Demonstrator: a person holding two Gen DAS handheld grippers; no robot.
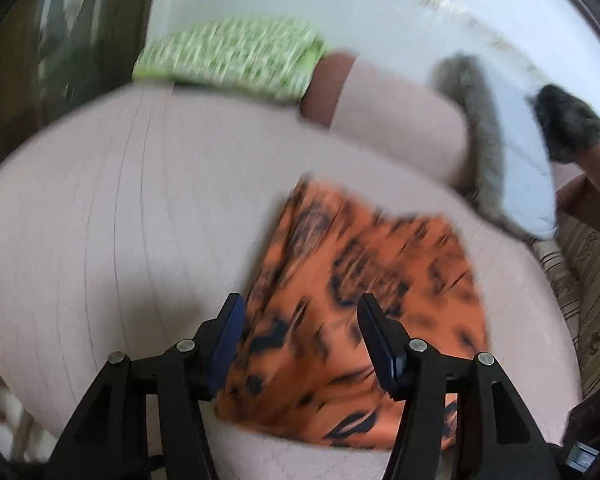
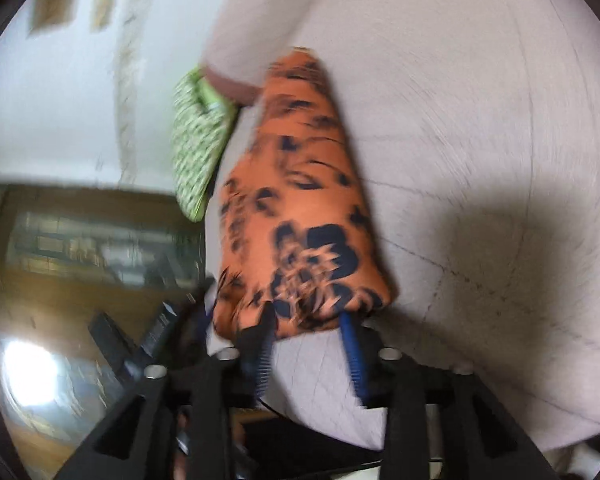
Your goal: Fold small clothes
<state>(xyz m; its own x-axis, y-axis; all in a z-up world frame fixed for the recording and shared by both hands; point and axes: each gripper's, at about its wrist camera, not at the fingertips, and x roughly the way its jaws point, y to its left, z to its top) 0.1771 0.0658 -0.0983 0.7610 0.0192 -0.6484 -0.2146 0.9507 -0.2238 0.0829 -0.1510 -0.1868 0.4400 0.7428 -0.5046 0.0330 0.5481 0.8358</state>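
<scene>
Left wrist view: the left gripper was seen with its jaws parted and nothing pinched between them, hovering above the near edge of the orange patterned garment, which lay flattened on the pale pink cushion. In the right wrist view, the right gripper was held with its jaws apart at the garment's near end; whether its pads were pressed on the cloth could not be told through the blur.

A risk was judged: with the left side free, any pull from the right could drag the cloth askew and undo whatever fold had been laid, or slide it off the cushion's rounded edge.

A green patterned cloth was seen at the far side, well apart from the orange one. To the far right, a fur-trimmed white cushion was propped, near the garment's far corner; it could be brushed if the cloth were spread that way.
</scene>
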